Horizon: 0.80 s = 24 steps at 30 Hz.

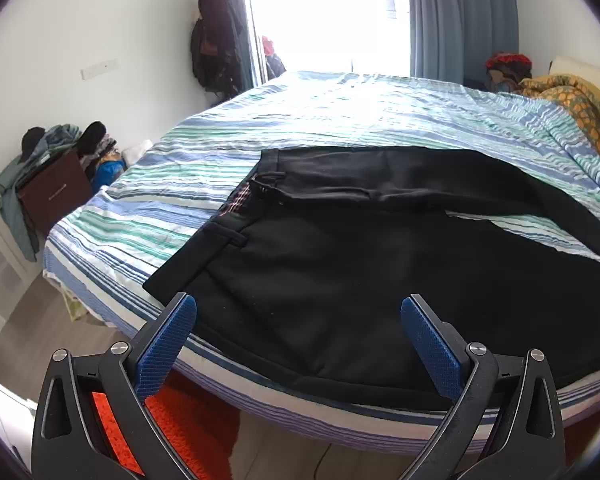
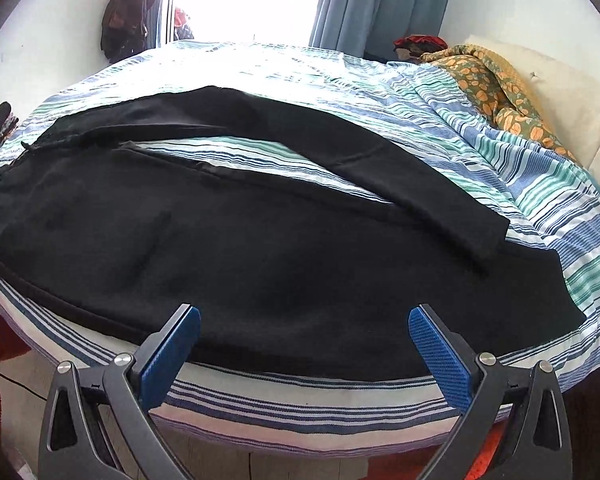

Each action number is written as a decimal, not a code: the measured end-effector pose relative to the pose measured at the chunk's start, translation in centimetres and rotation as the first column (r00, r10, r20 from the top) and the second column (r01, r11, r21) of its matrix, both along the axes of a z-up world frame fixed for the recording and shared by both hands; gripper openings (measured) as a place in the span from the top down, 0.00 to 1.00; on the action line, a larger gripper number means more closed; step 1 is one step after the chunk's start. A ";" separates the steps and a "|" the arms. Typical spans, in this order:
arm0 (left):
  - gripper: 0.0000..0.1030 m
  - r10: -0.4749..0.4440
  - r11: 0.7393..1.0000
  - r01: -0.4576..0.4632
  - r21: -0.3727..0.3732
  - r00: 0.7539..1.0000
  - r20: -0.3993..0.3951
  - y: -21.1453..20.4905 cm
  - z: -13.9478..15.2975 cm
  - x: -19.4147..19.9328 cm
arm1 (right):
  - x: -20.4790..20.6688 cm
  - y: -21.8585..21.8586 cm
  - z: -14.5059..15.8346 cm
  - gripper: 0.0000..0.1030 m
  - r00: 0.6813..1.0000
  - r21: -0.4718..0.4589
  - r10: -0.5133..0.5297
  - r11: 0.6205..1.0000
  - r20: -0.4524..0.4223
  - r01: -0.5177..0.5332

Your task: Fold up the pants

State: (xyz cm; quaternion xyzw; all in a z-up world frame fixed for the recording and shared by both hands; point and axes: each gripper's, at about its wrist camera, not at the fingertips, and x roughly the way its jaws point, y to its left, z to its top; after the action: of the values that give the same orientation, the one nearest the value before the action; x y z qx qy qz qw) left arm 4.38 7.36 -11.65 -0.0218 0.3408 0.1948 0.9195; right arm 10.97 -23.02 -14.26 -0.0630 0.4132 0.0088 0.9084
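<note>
Black fabric, a pair of pants [image 1: 380, 264], lies flat along the near edge of a bed with striped bedding [image 1: 260, 120]. The waistband [image 1: 236, 208] sits at the left end, fly open, a checked lining showing. The two legs run rightward and part, a wedge of striped bedding visible between them; in the right wrist view the far leg [image 2: 380, 160] angles back toward the near leg [image 2: 300, 272], and its hem overlaps that leg.

Left gripper [image 1: 298, 312]: jaws spread wide, blue pads [image 1: 168, 344] bare, holding nothing, poised just off the bed edge over the hip area of the pants. No contact evident.

Right gripper [image 2: 304, 322]: jaws likewise spread wide, holding nothing, poised at the bed edge over the near leg.

An orange floral blanket [image 2: 496, 92] lies bunched at the far right.
</note>
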 end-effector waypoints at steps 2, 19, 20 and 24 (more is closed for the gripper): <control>0.01 -0.010 1.000 0.010 0.008 1.000 0.002 -0.3 0.0 0.0 | -0.1 0.3 -0.1 0.00 1.000 -0.010 0.018 1.000 -0.004 -0.018; 0.01 -0.114 0.985 0.095 -0.141 0.984 -0.138 -0.3 -2.4 7.3 | 3.6 -3.1 -0.1 0.00 0.999 0.427 0.016 0.904 -0.029 -0.002; 0.01 -0.086 0.989 0.064 -0.135 0.983 -0.161 0.4 -3.1 7.8 | 4.2 -3.7 -0.9 0.00 0.999 0.441 0.013 0.897 -0.052 0.011; 0.01 0.022 0.984 -0.058 -0.169 0.978 -0.210 5.0 -5.6 7.6 | 5.2 -9.6 -3.5 0.00 0.984 0.419 -0.145 0.891 -0.100 0.174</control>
State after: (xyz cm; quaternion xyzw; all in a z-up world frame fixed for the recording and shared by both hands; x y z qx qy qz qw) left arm 12.00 12.40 -17.25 -0.0888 0.4499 0.1840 0.8694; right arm 16.16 -32.66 -17.75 0.1713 0.4346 0.0261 0.8838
